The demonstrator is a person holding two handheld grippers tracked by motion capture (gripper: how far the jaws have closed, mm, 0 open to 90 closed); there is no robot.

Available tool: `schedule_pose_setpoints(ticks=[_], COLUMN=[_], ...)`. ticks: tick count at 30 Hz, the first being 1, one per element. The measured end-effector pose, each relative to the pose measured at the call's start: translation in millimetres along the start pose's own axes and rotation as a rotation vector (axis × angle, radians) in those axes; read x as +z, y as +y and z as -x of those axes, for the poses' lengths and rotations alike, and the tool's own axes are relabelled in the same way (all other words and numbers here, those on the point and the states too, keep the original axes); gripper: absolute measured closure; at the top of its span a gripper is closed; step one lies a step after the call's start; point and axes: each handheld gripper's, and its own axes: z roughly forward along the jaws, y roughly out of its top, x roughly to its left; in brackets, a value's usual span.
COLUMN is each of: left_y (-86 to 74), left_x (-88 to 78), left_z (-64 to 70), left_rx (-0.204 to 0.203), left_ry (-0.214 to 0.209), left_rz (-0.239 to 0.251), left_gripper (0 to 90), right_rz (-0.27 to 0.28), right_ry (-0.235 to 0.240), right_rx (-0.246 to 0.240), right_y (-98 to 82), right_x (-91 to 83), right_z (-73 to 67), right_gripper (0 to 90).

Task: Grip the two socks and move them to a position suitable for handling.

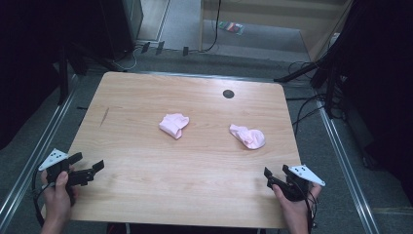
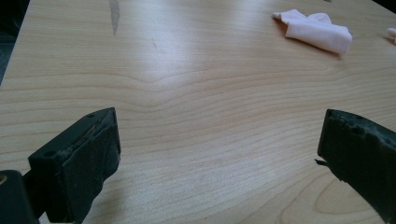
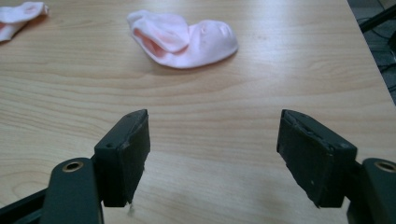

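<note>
Two pink socks lie on the wooden table (image 1: 146, 97). One sock (image 1: 174, 125) (image 2: 315, 30) (image 3: 21, 14) is folded near the middle. The other sock (image 1: 248, 136) (image 3: 182, 39) lies crumpled to its right. My left gripper (image 1: 86, 164) (image 2: 219, 149) rests at the table's near left corner, held by a hand, jaws wide open over bare wood. At the near right corner my right gripper (image 1: 275, 173) (image 3: 212, 149) is also open with nothing between its jaws, and the crumpled sock lies well ahead of it.
A dark round cable hole (image 1: 228, 93) sits near the table's far edge. A dark streak (image 1: 104, 116) (image 2: 114, 14) marks the wood at the left. Cables and dark stands crowd the floor at the right (image 1: 321, 78). Metal rails (image 1: 34, 156) run along both table sides.
</note>
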Motion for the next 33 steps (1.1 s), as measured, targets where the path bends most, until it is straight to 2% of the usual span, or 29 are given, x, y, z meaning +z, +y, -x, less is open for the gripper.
schedule_pose_setpoints(ticks=[9,17,25,28,29,31,33], left_y=[0.2,0.1,0.0,0.0,0.0,0.0,0.0], left_x=[0.4,0.3,0.3,0.2,0.2,0.2,0.1], left_z=[-0.4,-0.5,-0.5,-0.8,-0.8,-1.0,-1.1], left_rx=[-0.004,-0.006,-0.007,-0.01,-0.01,-0.013,-0.014], left_ry=[0.0,0.001,-0.002,-0.003,-0.002,-0.004,-0.004], left_rz=[-0.004,-0.003,-0.003,-0.002,-0.002,-0.003,-0.001], left_gripper=[0.0,0.0,0.0,0.0,0.0,0.0,0.0], right_rz=[0.023,0.045,0.055,0.05,0.048,0.015,0.006], right_ry=[0.045,0.083,0.078,0.084,0.08,0.037,0.043], right_rx=[-0.017,-0.013,-0.004,0.019,0.018,0.019,0.038], right_y=[16.8,29.8,49.5,56.6,58.5,62.6,66.2], right_x=[9.4,19.5,39.1,46.8,50.0,58.2,65.0], right_z=[-14.9,-20.6,-28.3,-30.6,-31.3,-33.8,-34.6], right_gripper=[26.8,31.2,34.8,36.7,37.5,37.8,38.1])
